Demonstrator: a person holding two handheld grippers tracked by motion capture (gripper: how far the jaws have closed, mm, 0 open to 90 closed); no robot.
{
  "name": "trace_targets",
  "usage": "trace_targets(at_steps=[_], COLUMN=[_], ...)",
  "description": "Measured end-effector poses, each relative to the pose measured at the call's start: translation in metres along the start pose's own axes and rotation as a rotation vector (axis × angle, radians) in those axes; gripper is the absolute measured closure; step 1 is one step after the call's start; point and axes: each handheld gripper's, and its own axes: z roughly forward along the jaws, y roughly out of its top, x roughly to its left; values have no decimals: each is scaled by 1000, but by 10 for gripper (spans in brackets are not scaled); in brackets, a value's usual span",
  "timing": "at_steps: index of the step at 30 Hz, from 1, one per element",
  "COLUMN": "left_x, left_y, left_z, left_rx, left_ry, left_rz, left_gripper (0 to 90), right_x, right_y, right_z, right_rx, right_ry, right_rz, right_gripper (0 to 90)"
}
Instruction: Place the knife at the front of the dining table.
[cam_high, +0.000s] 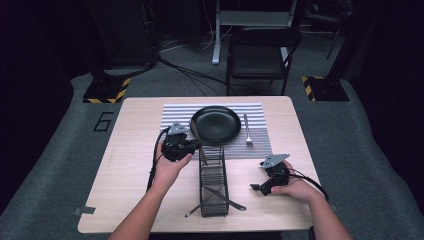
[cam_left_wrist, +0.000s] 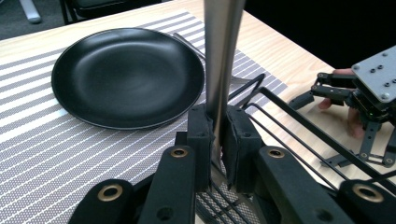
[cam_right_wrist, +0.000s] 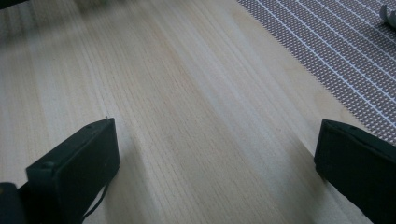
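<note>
**Knife clamped above the wire rack, right gripper idle on bare wood**

The only readable mark is a dark "6" (cam_high: 103, 121) painted on the grey carpet left of the table (cam_high: 130, 200).

The left gripper (cam_left_wrist: 215, 140) is clenched on a knife (cam_left_wrist: 222, 56): a smooth, flat steel blade standing upright between the 2 black foam-faced jaws, seen close in the left gripper view. In the high view this gripper (cam_high: 192, 145) sits at the far end of a long, narrow black wire rack (cam_high: 213, 182), just beside the near left rim of a round matte black plate (cam_high: 216, 123). The plate rests on a woven placemat (cam_high: 175, 112) with grey and white stripes. A steel fork (cam_high: 247, 131) lies on the mat just right of the plate. 2 more steel pieces (cam_high: 220, 200) cross through the near end of the rack.

The right gripper (cam_high: 260, 186) rests low over the pale wood-grain tabletop, right of the rack and apart from it, its jaws spread wide with nothing between them. Open wood lies between it and the rack.
</note>
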Motion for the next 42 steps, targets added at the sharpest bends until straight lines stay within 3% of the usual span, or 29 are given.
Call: trace_targets(at_steps=[9,30,33,42], left_x=[-8,-14,-15,-17], left_y=[11,36,40,47], left_z=[-7,-40,-46,-57], left_rx=[6,-10,-7,-16], left_ry=[-4,-24,-23,-25], left_rz=[44,47,69,73], left_gripper=[825,825,825,826], right_x=[0,0,0,0], right_y=[0,0,0,0], right_z=[0,0,0,0], right_rx=[0,0,0,2], right_ry=[0,0,0,1], right_rz=[0,1,0,-7], right_gripper=[0,0,0,0])
